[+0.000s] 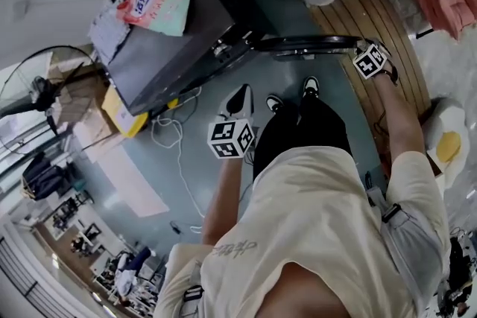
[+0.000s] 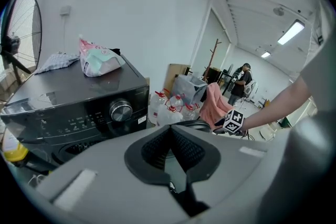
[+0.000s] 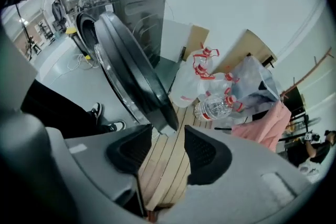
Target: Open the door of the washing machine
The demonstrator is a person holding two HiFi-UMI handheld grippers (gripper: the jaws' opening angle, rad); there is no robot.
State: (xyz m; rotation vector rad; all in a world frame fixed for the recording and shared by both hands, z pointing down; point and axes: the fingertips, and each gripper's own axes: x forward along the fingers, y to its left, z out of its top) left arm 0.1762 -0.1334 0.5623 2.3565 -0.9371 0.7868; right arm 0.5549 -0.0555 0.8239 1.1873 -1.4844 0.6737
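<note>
In the head view, the washing machine (image 1: 168, 48) is sitting in the upper left of the frame with a pink and green packet (image 1: 158, 5) lying on its top. Its door (image 1: 313, 45) is standing swung out, showing edge-on as a dark band running right from the machine across the upper middle. The right gripper (image 1: 365, 52) is hovering at the far right end of that band; whether it is touching cannot be told here. The left gripper (image 1: 240, 99) is hanging in the middle of the frame, well apart from the door, above a white cable (image 1: 175, 141) on the floor.

In the left gripper view, the left gripper (image 2: 170, 131) is showing its jaws clenched together with nothing between them. The washing machine (image 2: 79, 107) is filling the left half, its dial (image 2: 120, 110) facing the camera and the packet (image 2: 98, 57) resting on top. The right gripper (image 2: 233, 120) is showing right of centre.

In the right gripper view, the right gripper (image 3: 168, 139) is holding its jaws released and apart, with only the wooden slats (image 3: 168, 165) showing between them. The door (image 3: 131, 65) is slanting from the upper left down to just beside the left pad (image 3: 131, 152), outside the gap. Water bottles (image 3: 210, 105) are lying right of centre, beyond the jaws.
</note>
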